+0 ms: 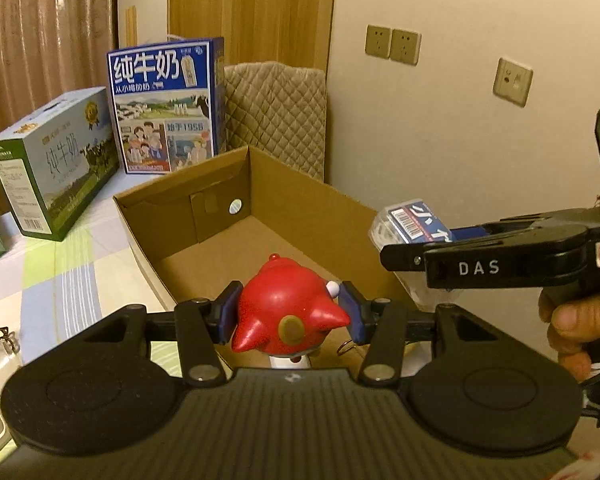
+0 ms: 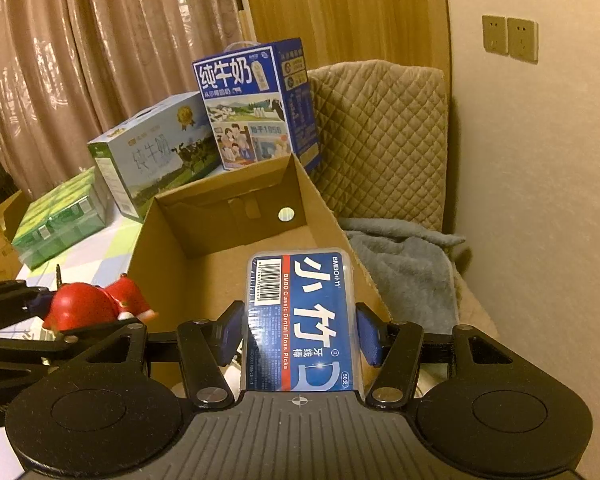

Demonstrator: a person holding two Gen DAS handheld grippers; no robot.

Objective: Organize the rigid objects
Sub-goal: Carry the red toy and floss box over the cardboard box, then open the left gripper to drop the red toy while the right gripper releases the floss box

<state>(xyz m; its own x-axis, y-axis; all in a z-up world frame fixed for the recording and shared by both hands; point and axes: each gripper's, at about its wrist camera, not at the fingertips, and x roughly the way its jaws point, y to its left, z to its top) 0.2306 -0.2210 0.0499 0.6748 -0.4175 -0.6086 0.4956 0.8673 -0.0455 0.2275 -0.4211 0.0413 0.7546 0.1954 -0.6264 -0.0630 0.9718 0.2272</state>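
My left gripper point(image 1: 290, 312) is shut on a red toy figure point(image 1: 288, 312), its blue pads pressing both sides. It hangs over the near edge of an open cardboard box point(image 1: 216, 196). My right gripper point(image 2: 300, 328) is shut on a blue dental floss pick box point(image 2: 302, 320) with a clear lid, held lengthwise above the same cardboard box point(image 2: 172, 240). In the left wrist view the right gripper point(image 1: 396, 256) comes in from the right with the floss box point(image 1: 414, 222). In the right wrist view the red toy point(image 2: 84, 304) shows at lower left.
Two milk cartons, a blue one point(image 1: 168, 108) and a green-white one point(image 1: 56, 160), stand behind the box on a checked tablecloth point(image 1: 60, 272). A green pack point(image 2: 56, 224) lies further left. A quilted chair point(image 2: 380, 140) with a grey blanket point(image 2: 412, 264) stands by the wall.
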